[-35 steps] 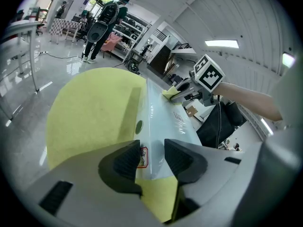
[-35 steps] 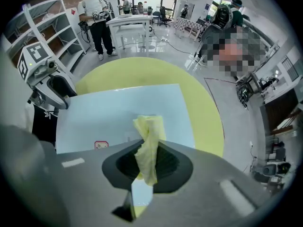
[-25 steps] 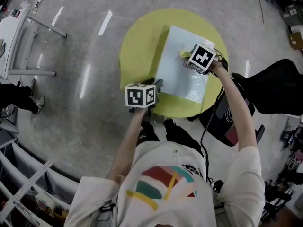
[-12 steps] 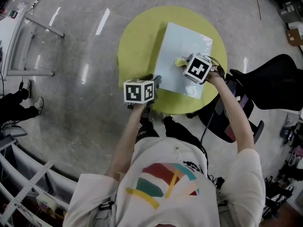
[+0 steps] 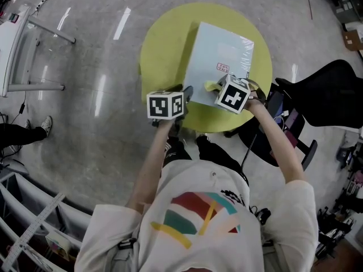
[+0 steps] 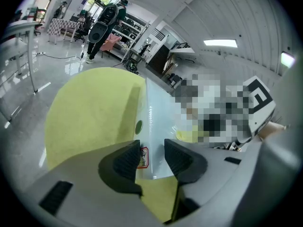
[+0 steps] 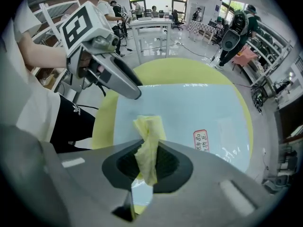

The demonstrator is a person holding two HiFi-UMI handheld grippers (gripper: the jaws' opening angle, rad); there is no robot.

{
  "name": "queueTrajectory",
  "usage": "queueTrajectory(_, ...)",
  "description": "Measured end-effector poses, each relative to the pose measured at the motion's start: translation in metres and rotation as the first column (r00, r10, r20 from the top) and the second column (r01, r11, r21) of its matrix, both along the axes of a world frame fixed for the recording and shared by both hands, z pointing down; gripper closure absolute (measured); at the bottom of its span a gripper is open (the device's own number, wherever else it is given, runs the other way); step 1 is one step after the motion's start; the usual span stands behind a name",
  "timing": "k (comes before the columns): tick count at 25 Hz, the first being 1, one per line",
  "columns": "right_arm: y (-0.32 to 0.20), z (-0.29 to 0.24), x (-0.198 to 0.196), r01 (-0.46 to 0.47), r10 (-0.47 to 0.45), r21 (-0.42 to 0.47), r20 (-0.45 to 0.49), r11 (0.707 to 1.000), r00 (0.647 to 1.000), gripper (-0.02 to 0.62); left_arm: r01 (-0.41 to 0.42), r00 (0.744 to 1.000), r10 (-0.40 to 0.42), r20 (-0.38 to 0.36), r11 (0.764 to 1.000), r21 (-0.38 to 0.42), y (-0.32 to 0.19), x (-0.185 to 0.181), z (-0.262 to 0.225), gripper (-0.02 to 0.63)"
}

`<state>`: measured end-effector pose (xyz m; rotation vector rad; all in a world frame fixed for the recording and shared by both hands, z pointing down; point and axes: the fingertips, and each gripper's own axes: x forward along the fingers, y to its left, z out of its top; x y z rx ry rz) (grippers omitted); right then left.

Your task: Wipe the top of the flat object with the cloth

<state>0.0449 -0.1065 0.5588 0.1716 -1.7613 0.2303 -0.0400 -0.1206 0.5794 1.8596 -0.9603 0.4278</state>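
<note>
Cloth (image 7: 149,141) first: your right gripper (image 7: 150,162) has its jaws closed tight on it. It is a twisted yellow strip pinched between the pads, and its free end lies on the pale blue flat object (image 5: 218,50). That flat object lies on the round yellow table (image 5: 164,44), skewed to the table's rim. One corner sits by the table's near edge and the opposite corner is close to its far edge. A small red label (image 5: 223,67) shows on its top. Your right gripper points steeply down over the table's near right part. Your left gripper (image 6: 152,155) is at the table's near edge. Its jaws stand well apart, clamped on nothing, and the flat object's near corner shows between the pads.
</note>
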Motion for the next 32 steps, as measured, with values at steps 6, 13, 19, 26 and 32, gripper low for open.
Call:
queueTrajectory(6, 0.026, 0.0, 0.001, -0.001, 0.001, 0.008, -0.009, 1.0, 1.0, 0.569, 0.003, 1.0, -0.003, -0.009, 1.0, 0.003, -0.001, 0.0, -0.002, 0.44)
queueTrajectory(13, 0.046, 0.0, -0.005, 0.003, -0.003, 0.004, 0.004, 1.0, 1.0, 0.569, 0.01, 1.0, -0.01, -0.007, 1.0, 0.006, -0.001, -0.001, -0.003, 0.44)
queueTrajectory(19, 0.061, 0.0, -0.009, 0.036, -0.036, -0.02, 0.007, 0.999, 0.999, 0.569, 0.013, 1.0, -0.013, -0.012, 1.0, 0.006, 0.0, 0.0, -0.002, 0.439)
queueTrajectory(26, 0.07, 0.0, -0.011, 0.042, -0.042, -0.039, 0.011, 0.998, 0.999, 0.569, 0.017, 1.0, -0.017, -0.001, 1.0, 0.013, -0.002, -0.002, -0.004, 0.44)
queueTrajectory(32, 0.079, 0.001, -0.014, 0.062, -0.061, -0.049, 0.013, 0.997, 0.998, 0.569, 0.017, 1.0, -0.017, -0.007, 1.0, 0.008, -0.001, -0.001, -0.002, 0.439)
